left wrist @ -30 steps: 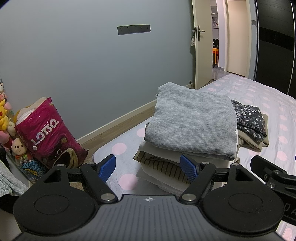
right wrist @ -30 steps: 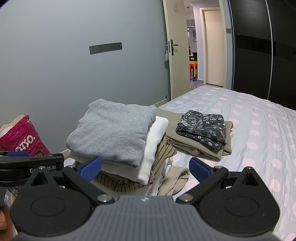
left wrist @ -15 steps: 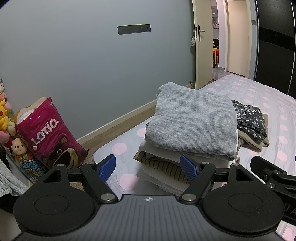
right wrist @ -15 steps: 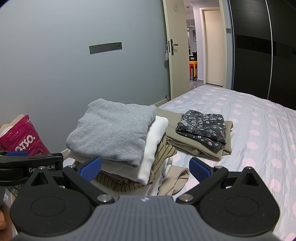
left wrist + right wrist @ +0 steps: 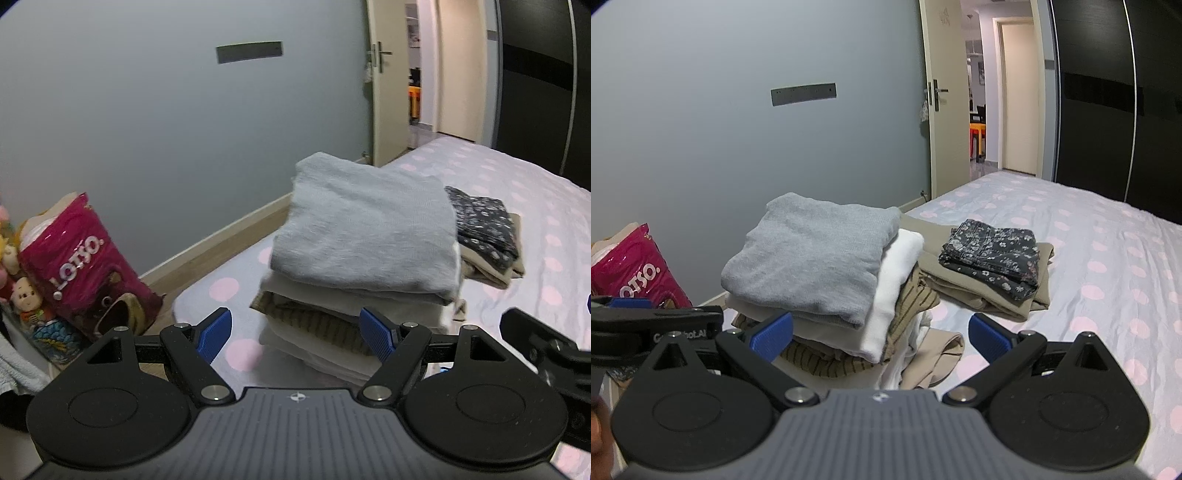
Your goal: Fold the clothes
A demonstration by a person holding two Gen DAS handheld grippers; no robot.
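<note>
Both views are tilting slightly from a second ago, while the clothes are staying put. Lying on the polka-dot bed (image 5: 1108, 258), the folded stack (image 5: 827, 295) is showing a grey top over white and striped layers; a second pile (image 5: 993, 273) beside it is holding one floral piece over beige. Left hand-held gripper (image 5: 295, 332) and right hand-held gripper (image 5: 881, 332) are hovering released, grasping nothing.

Both wrist views low, near bed (image 5: 546, 192) edge, facing folded stack (image 5: 362, 236) (image 5: 812, 254); door beyond.
</note>
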